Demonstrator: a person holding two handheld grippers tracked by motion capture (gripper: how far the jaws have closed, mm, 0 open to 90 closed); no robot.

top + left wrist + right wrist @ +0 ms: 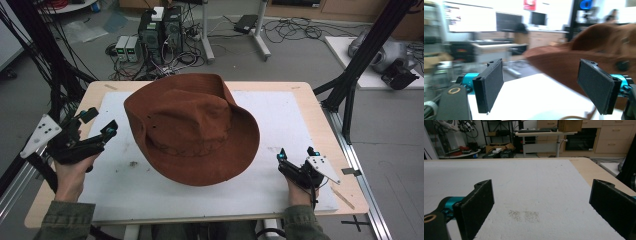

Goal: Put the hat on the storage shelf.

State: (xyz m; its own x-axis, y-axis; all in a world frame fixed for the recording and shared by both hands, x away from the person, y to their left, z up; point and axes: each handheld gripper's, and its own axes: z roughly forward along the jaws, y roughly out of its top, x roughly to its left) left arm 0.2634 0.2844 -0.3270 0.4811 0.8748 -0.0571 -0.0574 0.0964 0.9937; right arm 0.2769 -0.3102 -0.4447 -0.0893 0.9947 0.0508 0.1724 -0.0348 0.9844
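A brown wide-brimmed hat (192,127) lies crown up on the white mat (285,115) in the middle of the table. My left gripper (100,121) hovers just left of the hat's brim, jaws open and empty. In the left gripper view the left gripper (546,85) has wide-apart pads and the hat (599,47) is ahead to the right, not between them. My right gripper (296,152) rests near the mat's front right, apart from the brim. In the right gripper view the right gripper (541,207) stands open over bare mat (536,182).
The wooden table (322,125) edges the mat on all sides. Black frame posts (350,75) stand at the right and left corners. Computer boxes and cables (160,30) sit on the floor beyond the far edge. A faint dirty patch (524,215) marks the mat.
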